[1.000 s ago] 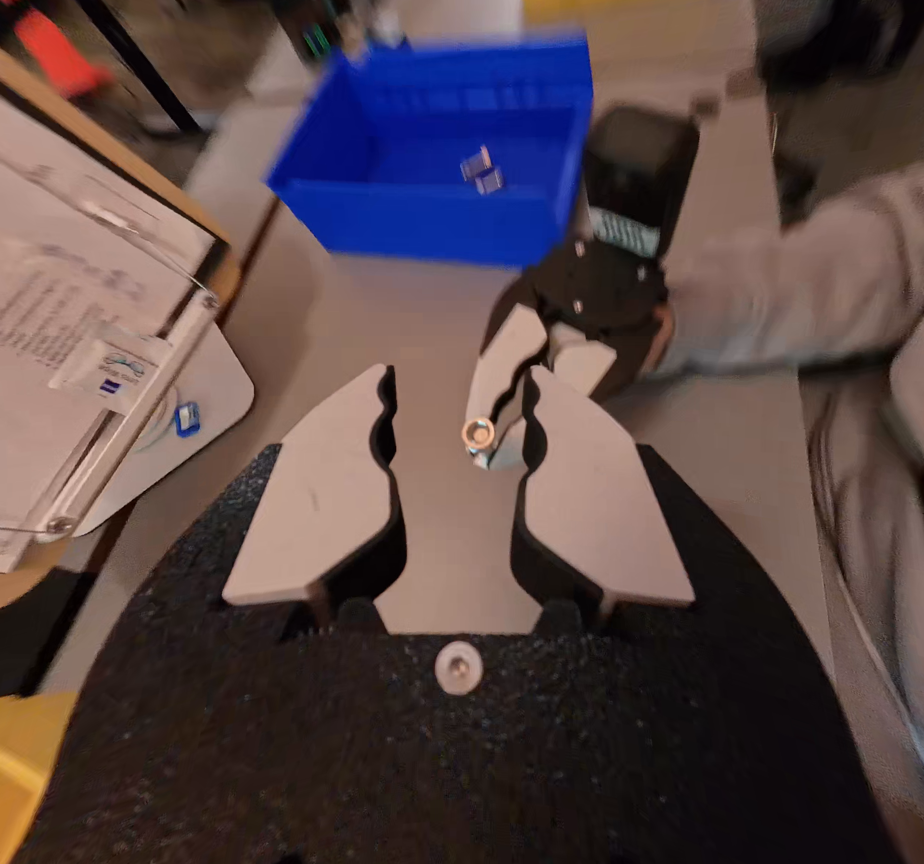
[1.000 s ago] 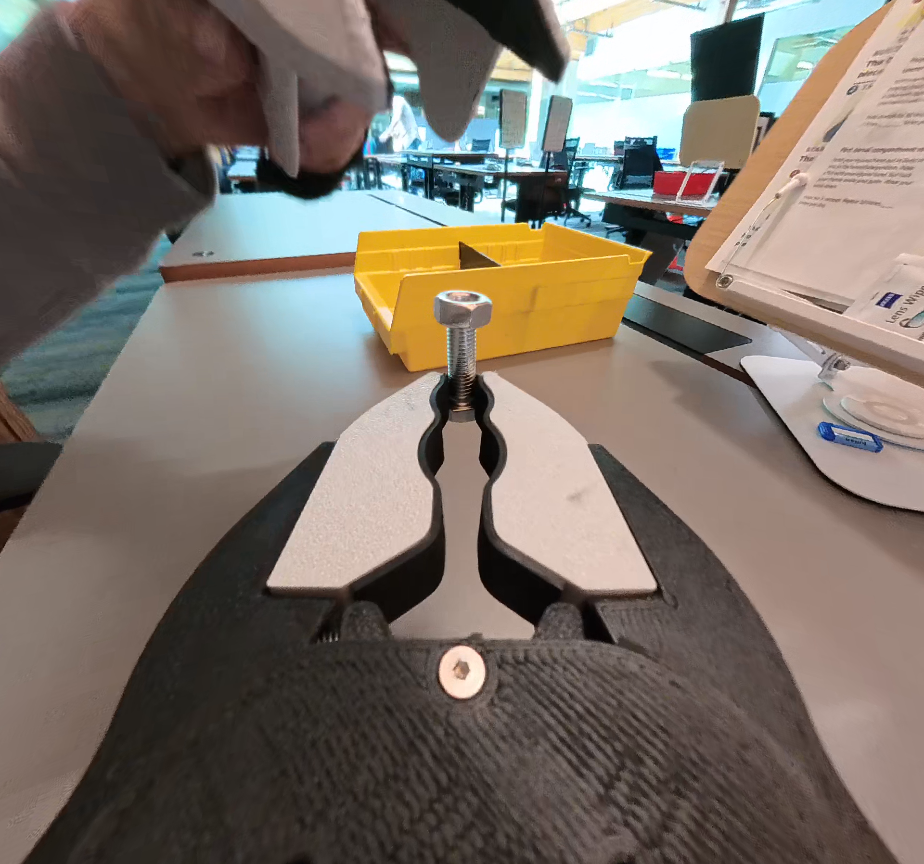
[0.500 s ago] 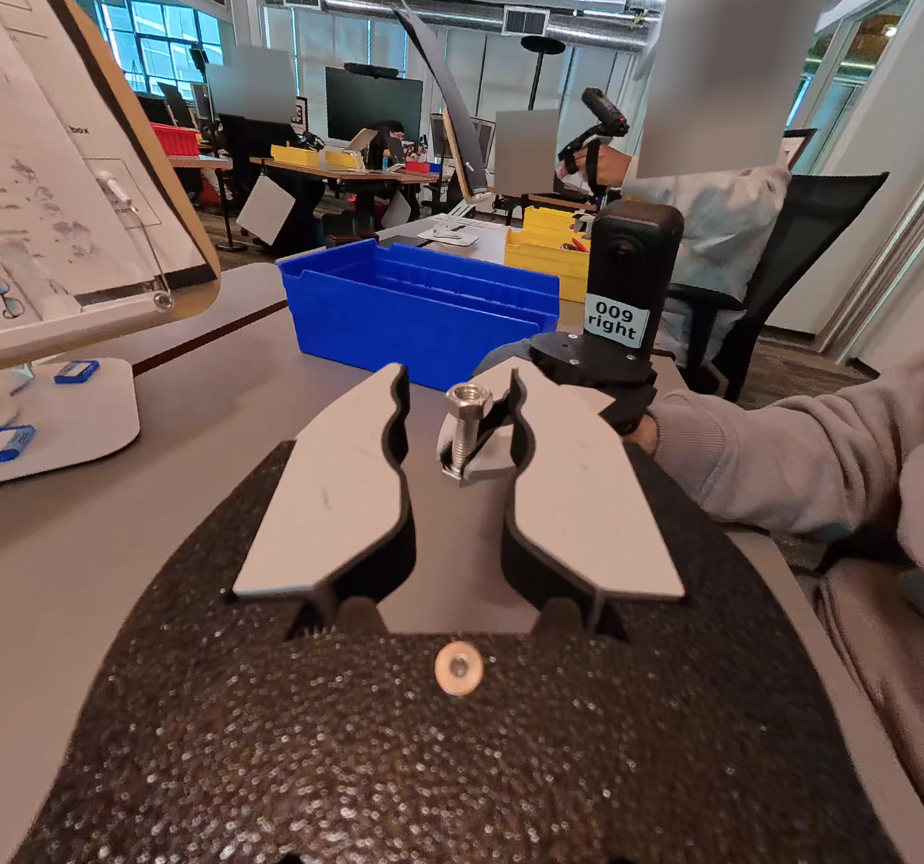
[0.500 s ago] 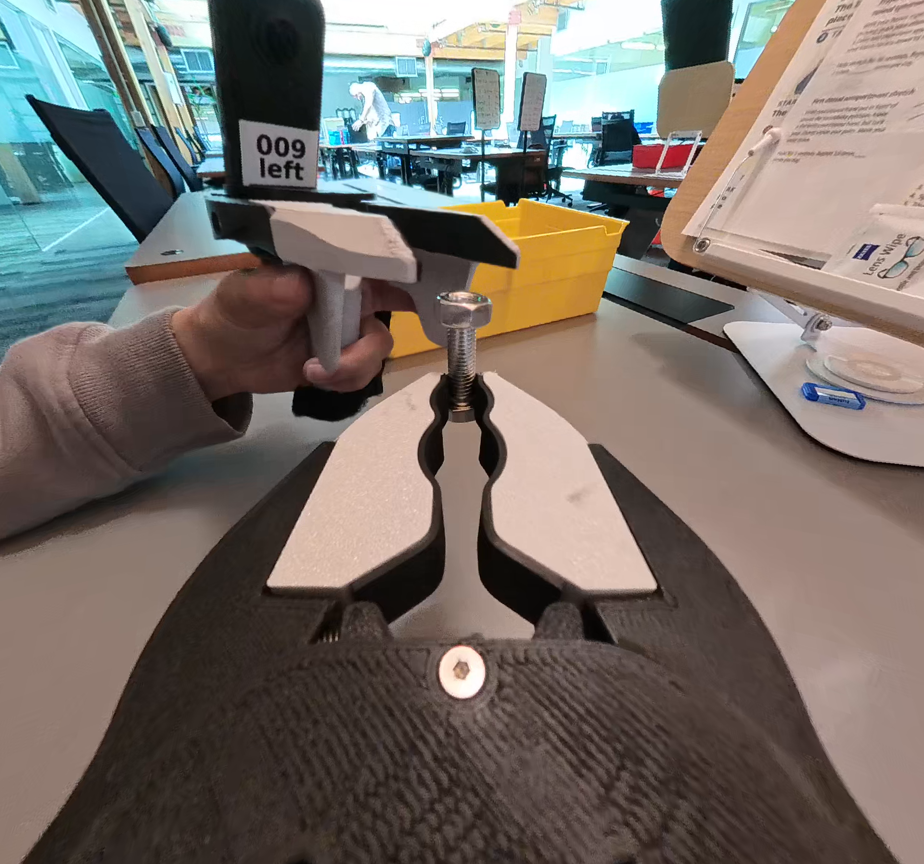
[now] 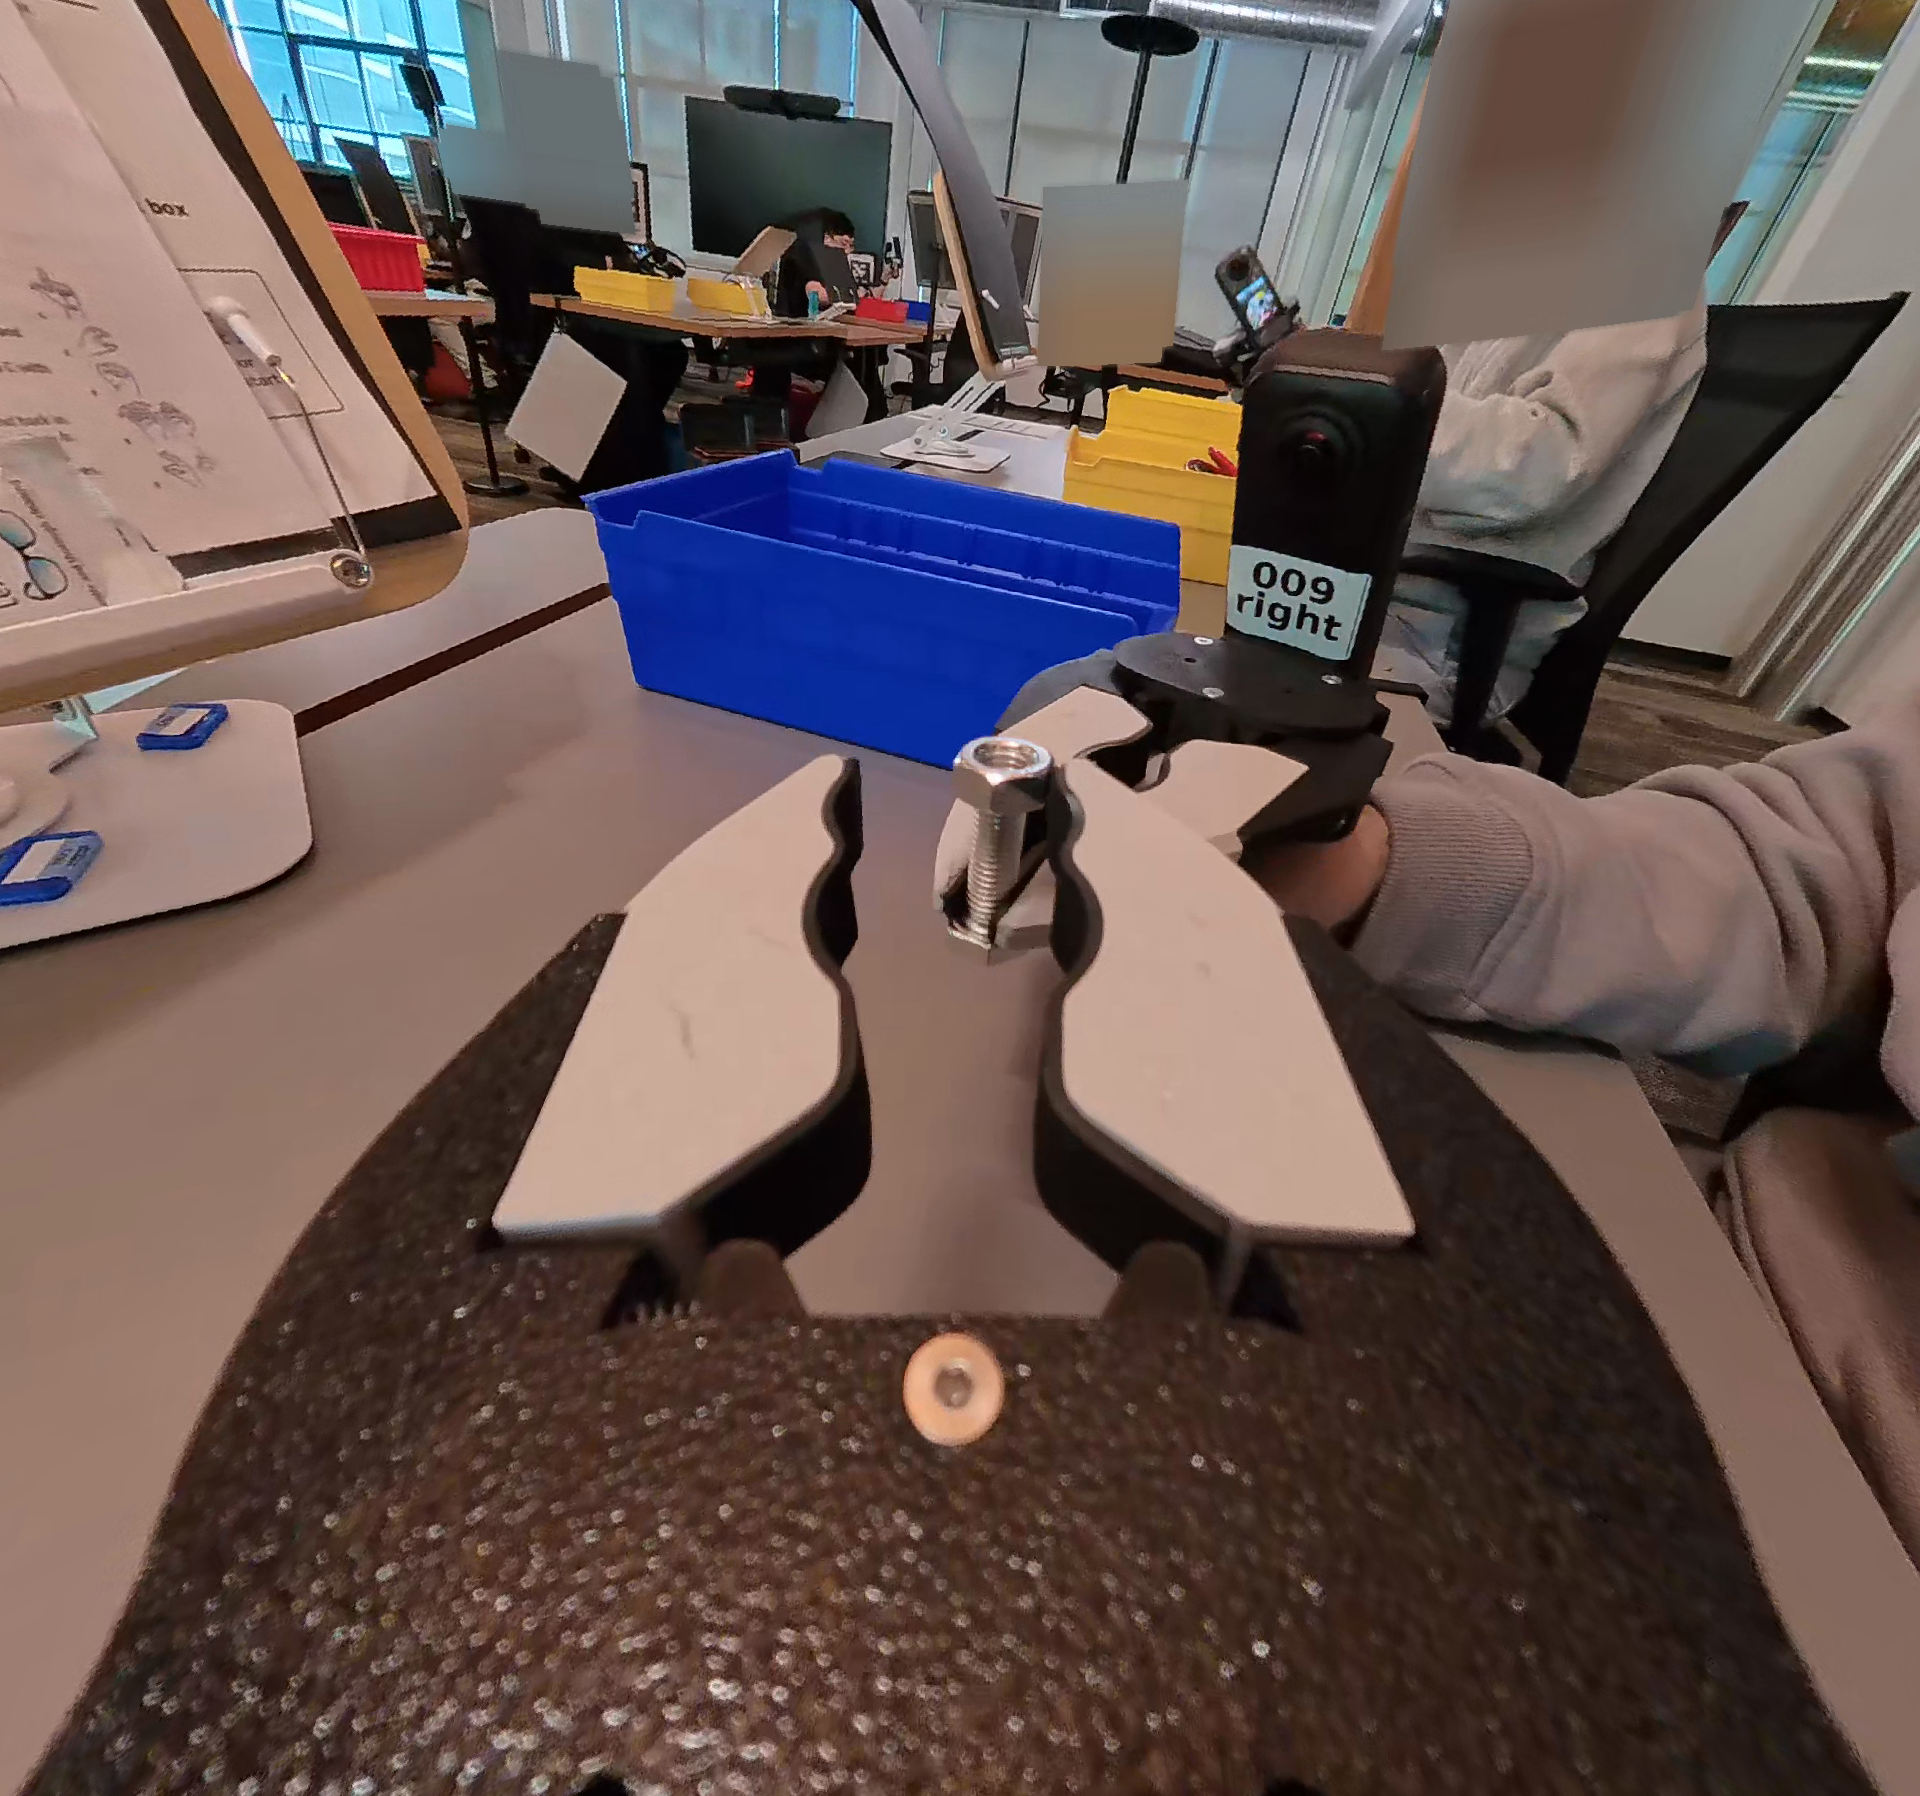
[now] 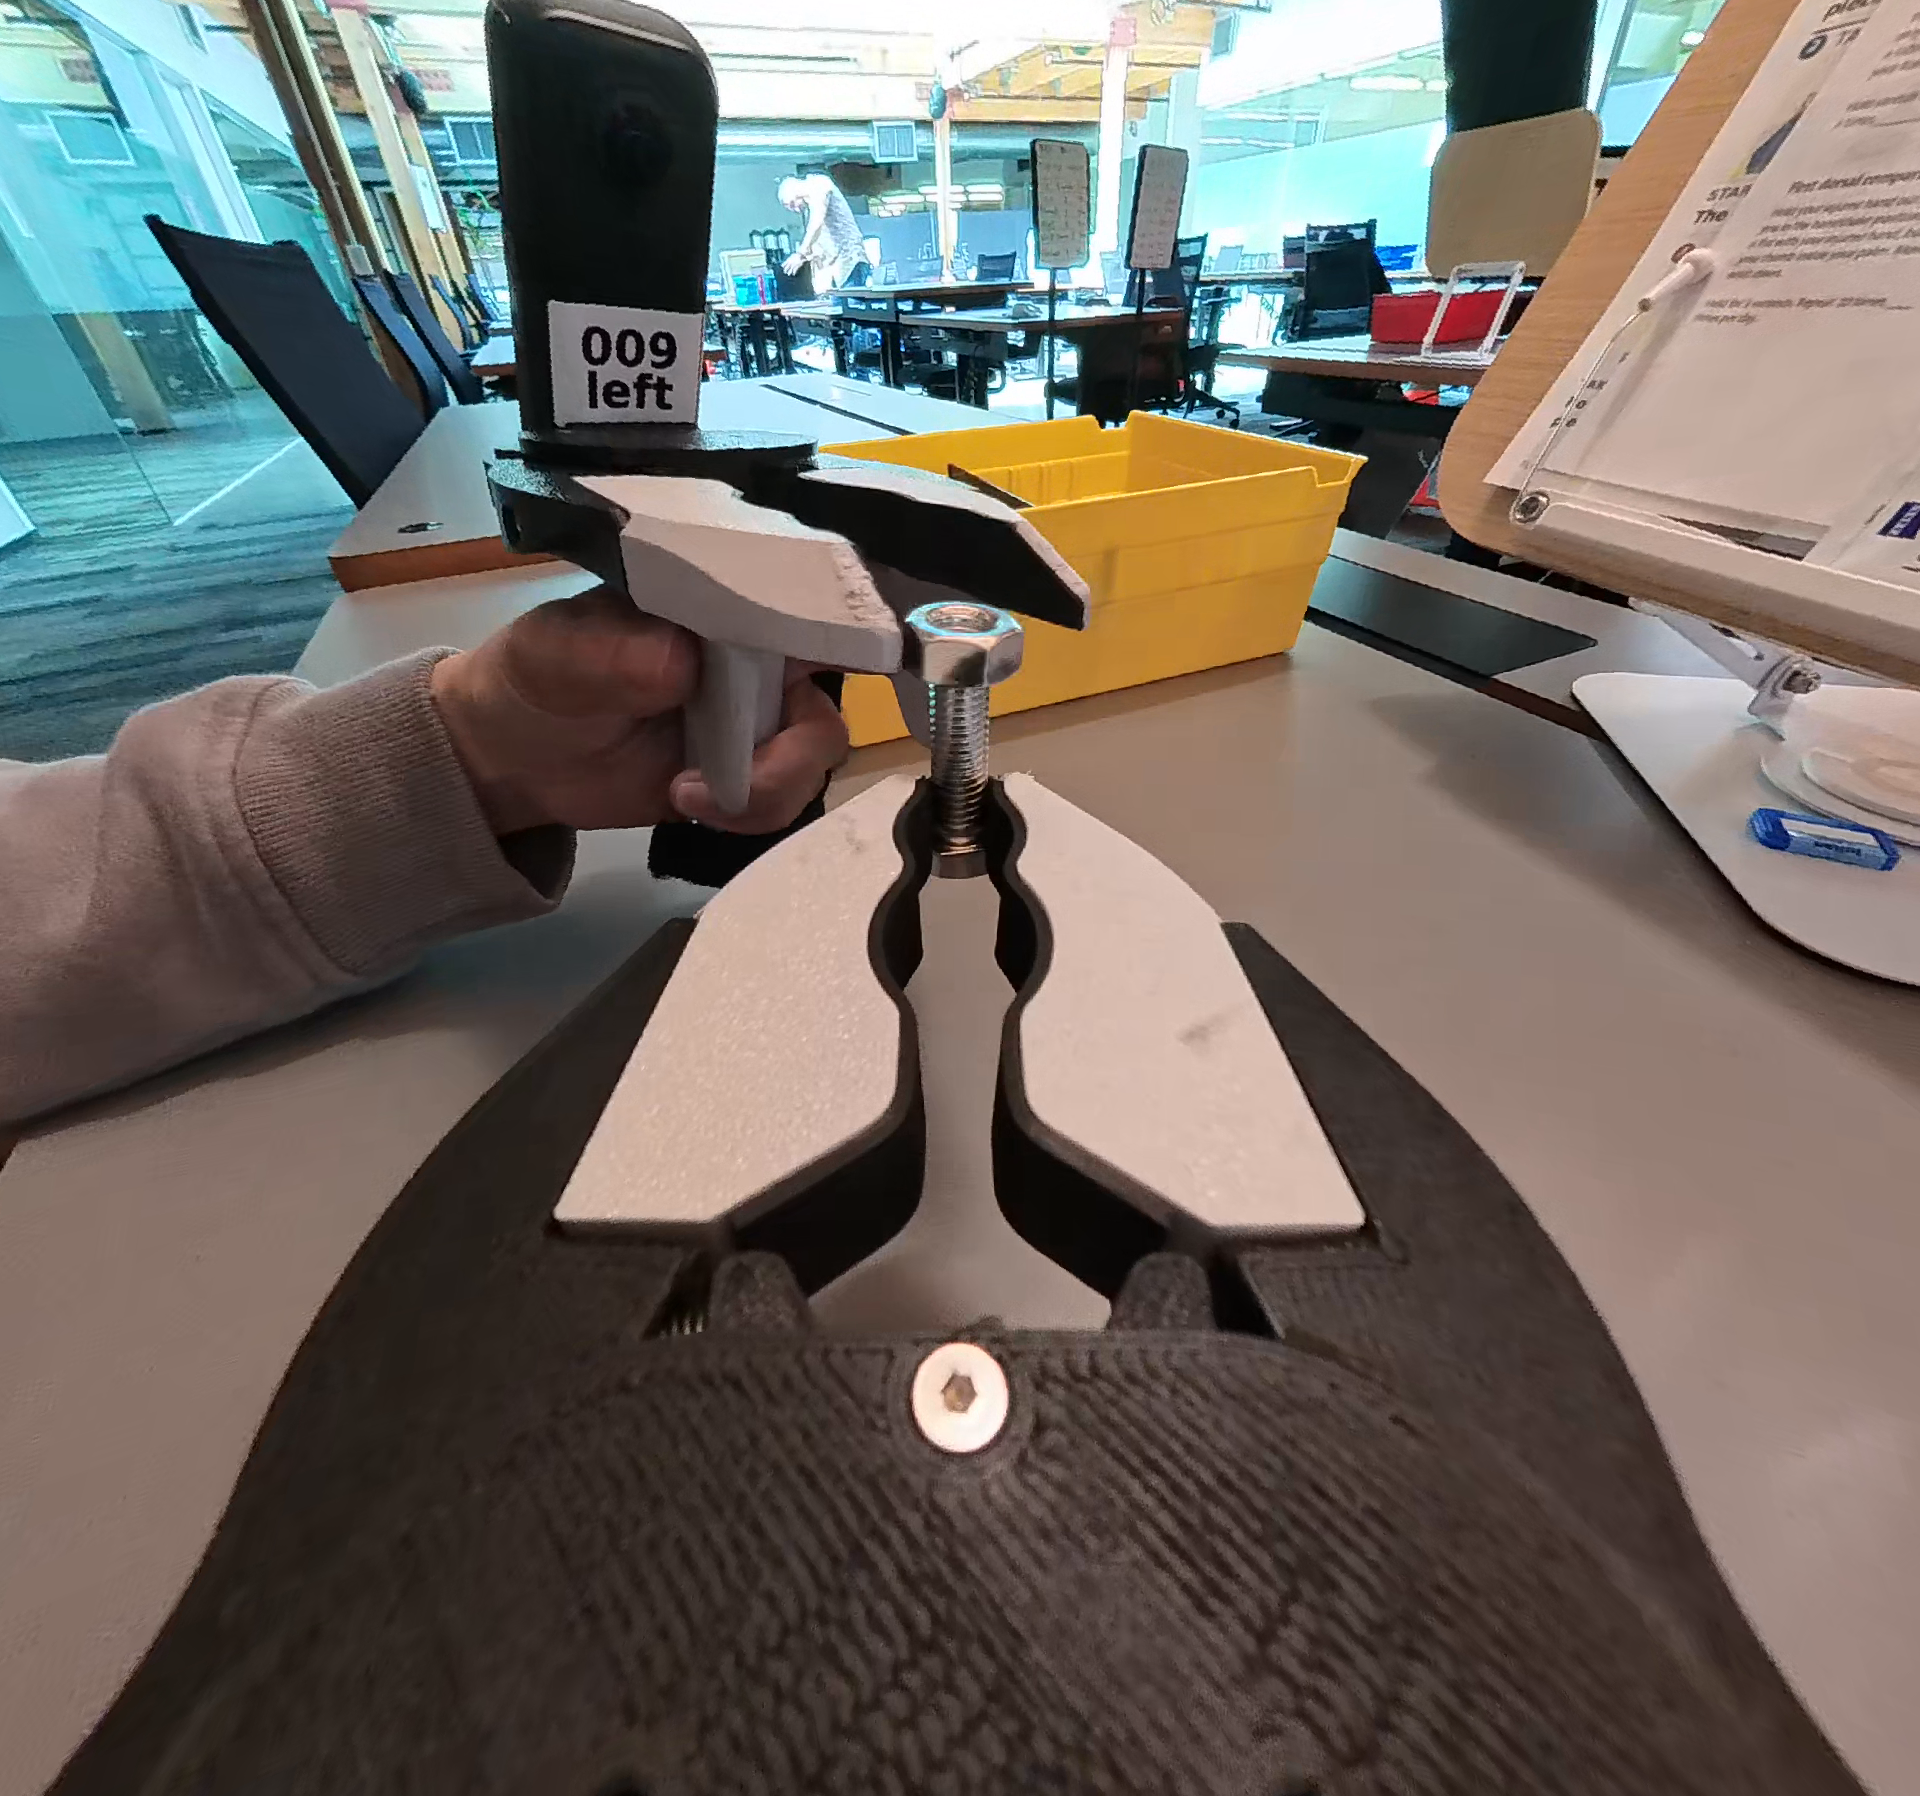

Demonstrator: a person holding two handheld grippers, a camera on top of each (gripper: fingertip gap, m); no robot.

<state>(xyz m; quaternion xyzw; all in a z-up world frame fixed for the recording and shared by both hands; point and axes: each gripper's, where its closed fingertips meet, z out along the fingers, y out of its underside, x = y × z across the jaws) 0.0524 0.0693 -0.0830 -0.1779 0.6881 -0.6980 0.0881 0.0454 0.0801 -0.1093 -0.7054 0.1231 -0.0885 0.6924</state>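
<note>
The right gripper point(image 6: 961, 811) is clamped on the lower threads of a steel bolt point(image 6: 958, 754), both pads pressed against the shank so it stands upright just above the grey table point(image 6: 1351, 863). A hex nut point(image 6: 962, 640) sits at the bolt's top end, level with the fingers of the left gripper point(image 5: 951, 811). Holding the bolt low and vertical seems meant to leave the nut end free for the other tool.

The left gripper's jaws stand wide apart and grip nothing; 1 fingertip point(image 6: 831, 619) lies right beside the nut, while the far finger sits past it. Whether it touches the nut I cannot tell.

A blue bin point(image 5: 883, 624) stands farther off, beyond the bolt, a yellow bin point(image 6: 1122, 541) to the other side, and a document stand point(image 6: 1714, 344) at the table's edge.

Compared with 1 second ago, the left gripper has dropped from a tilted, overhead pose to level with the nut; the bolt has stayed put.
</note>
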